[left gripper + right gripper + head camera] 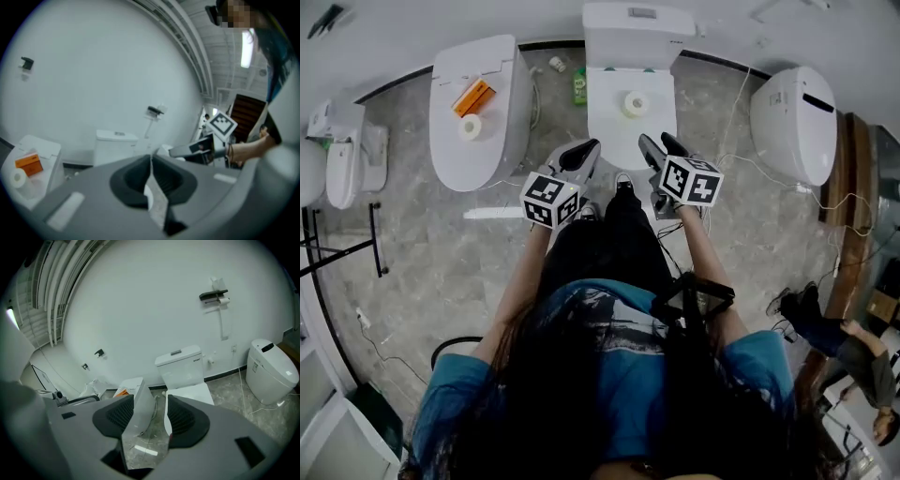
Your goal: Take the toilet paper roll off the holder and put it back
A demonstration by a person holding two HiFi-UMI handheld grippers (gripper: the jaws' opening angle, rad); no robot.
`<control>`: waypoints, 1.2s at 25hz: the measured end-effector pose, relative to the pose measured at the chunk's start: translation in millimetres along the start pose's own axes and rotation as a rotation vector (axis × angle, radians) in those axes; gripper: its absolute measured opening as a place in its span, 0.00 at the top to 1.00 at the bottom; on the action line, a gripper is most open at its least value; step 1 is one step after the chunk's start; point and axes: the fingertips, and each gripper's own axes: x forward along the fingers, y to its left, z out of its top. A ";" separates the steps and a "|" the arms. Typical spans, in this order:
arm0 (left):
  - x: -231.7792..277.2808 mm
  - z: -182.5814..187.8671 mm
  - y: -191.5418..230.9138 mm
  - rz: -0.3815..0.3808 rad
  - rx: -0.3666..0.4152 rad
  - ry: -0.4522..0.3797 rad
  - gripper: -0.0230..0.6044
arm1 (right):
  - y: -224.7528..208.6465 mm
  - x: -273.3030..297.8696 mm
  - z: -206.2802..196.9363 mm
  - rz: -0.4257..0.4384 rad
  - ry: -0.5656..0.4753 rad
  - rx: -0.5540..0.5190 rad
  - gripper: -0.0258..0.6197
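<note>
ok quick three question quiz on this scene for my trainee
1. True or false: the orange box lies on the middle toilet.
2. Which gripper's jaws stand apart? A left gripper B right gripper C both
3. What white thing sits on the middle toilet's lid?
Key: 1 false, it lies on the left toilet. 2 B, with nothing between them. 3 a paper roll.

Paper roll (636, 103) on the middle toilet's closed lid (607, 131)
</note>
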 end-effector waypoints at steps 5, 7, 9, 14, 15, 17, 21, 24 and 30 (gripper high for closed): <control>-25.4 -4.7 -22.6 -0.042 0.021 0.010 0.94 | 11.0 -42.7 -11.6 -0.063 -0.044 0.034 0.80; -34.6 -10.2 -28.8 -0.050 0.013 0.018 0.94 | 16.5 -56.6 -23.0 -0.075 -0.045 0.038 0.84; -42.3 -16.3 -36.9 -0.052 0.002 0.023 0.94 | 20.9 -69.5 -37.1 -0.075 -0.031 0.030 0.86; -49.8 -22.0 -63.6 -0.057 0.012 0.027 0.94 | 21.0 -101.0 -66.1 -0.070 -0.006 0.023 0.89; -50.3 -22.0 -69.6 -0.059 0.016 0.027 0.94 | 20.2 -106.9 -70.1 -0.065 -0.003 0.020 0.90; -51.6 -22.4 -83.0 -0.060 0.027 0.024 0.94 | 17.7 -119.1 -77.3 -0.053 -0.001 0.014 0.90; -58.9 -27.7 -116.6 -0.040 0.043 0.011 0.94 | 11.1 -150.2 -93.7 -0.020 -0.003 -0.001 0.90; -70.1 -36.8 -147.8 0.000 0.032 -0.007 0.94 | 6.9 -183.9 -115.7 0.008 0.011 -0.037 0.90; -91.1 -67.8 -223.3 0.085 0.002 -0.051 0.94 | -15.3 -255.9 -171.4 0.064 0.045 -0.068 0.90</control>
